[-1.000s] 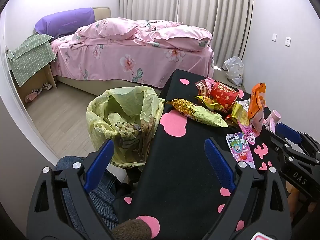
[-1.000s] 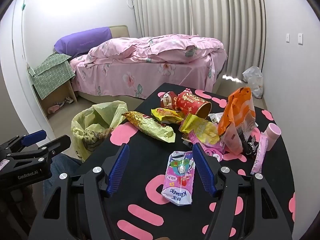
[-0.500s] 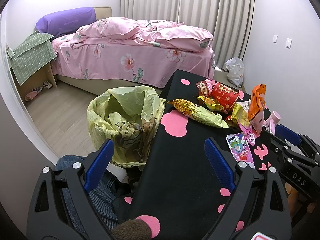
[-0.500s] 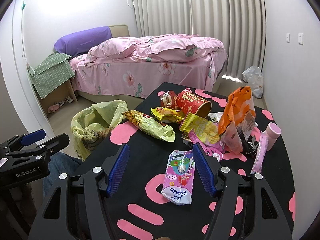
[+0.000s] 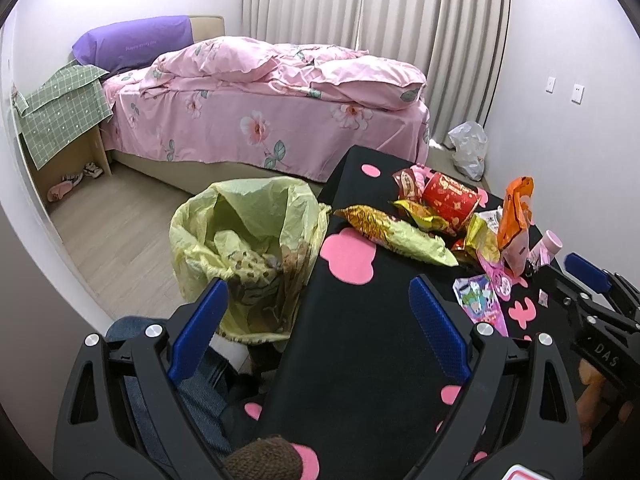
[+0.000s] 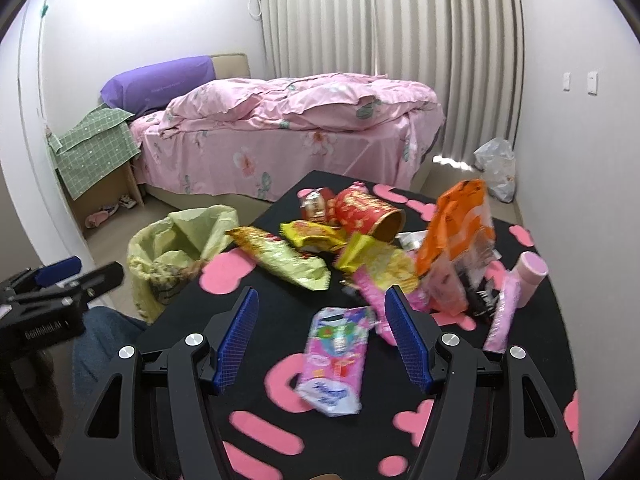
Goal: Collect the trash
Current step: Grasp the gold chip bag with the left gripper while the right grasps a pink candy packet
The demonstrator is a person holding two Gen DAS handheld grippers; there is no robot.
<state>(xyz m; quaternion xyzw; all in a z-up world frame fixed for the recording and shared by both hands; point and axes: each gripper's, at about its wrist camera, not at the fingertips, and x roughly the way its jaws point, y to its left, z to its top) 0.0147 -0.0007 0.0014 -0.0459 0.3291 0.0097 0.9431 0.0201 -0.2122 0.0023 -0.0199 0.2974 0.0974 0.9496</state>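
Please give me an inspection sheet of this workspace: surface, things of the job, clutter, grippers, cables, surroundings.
Surface: table under a black cloth with pink shapes.
Job's things: pink packet lies nearest the right gripper; long gold-green wrapper, red tube on its side, orange bag standing; yellow-lined trash bin beside the table's left edge, partly filled.
Clutter: pink bottle on its side; small wrappers in a heap.
Grippers: left gripper open, empty; right gripper open, empty, above the pink packet.
Cables: nothing seen.
Surroundings: bed with pink bedding, curtains, white bag on the floor.
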